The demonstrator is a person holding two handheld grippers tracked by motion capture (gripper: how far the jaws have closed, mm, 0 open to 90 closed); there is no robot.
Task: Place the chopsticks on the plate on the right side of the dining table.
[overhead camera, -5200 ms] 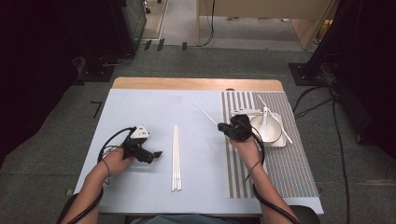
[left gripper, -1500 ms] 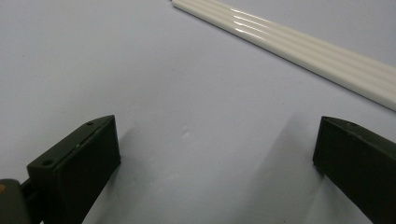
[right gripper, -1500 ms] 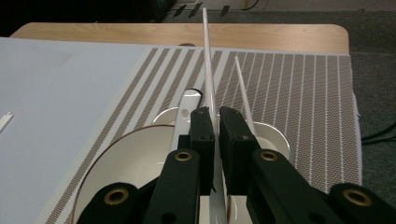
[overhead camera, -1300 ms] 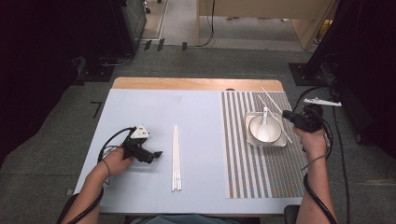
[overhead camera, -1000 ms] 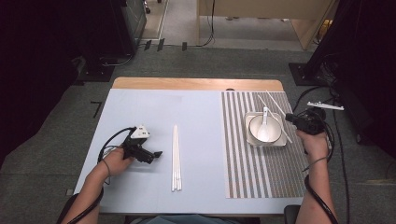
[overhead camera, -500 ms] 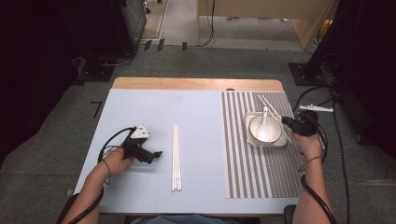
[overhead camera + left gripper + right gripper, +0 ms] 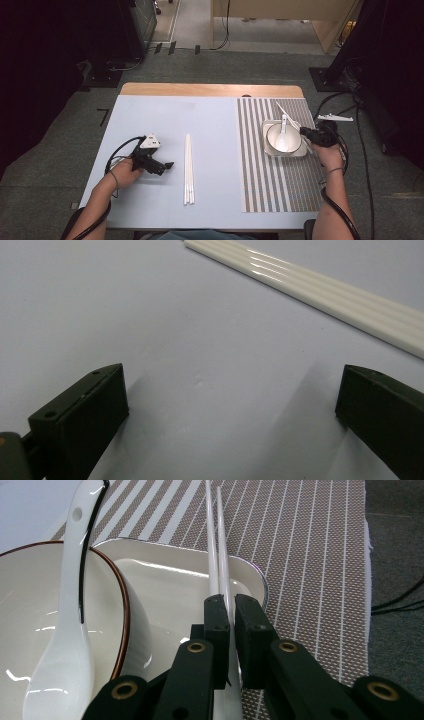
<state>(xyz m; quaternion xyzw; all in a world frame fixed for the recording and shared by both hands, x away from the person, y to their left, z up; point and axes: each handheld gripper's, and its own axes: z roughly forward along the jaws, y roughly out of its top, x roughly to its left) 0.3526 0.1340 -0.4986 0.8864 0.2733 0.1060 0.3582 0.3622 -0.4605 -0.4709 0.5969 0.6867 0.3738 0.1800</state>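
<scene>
Chopstick pair pinched, lying over the plate's right rim.

Your right hand-held gripper [image 7: 227, 630] is clamped on the chopsticks [image 7: 216, 540]; their long axis runs away from you, past the plate [image 7: 175, 580] and bowl [image 7: 30, 595]. Your left hand-held gripper [image 7: 225, 405] gapes empty on the bench [image 7: 215, 125], second pair [image 7: 320, 295] just beyond.

White chopsticks [image 7: 215, 540], brown-striped mat [image 7: 310, 545], black claw [image 7: 229, 635].

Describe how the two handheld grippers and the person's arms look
Both grippers are black. The left gripper carries a grey three-cornered plate on top and trails a black cable that loops by the wrist. The right gripper has flat black jaws on links with brass-coloured pivot rings. The forearms are bare, with no sleeves in sight.
</scene>
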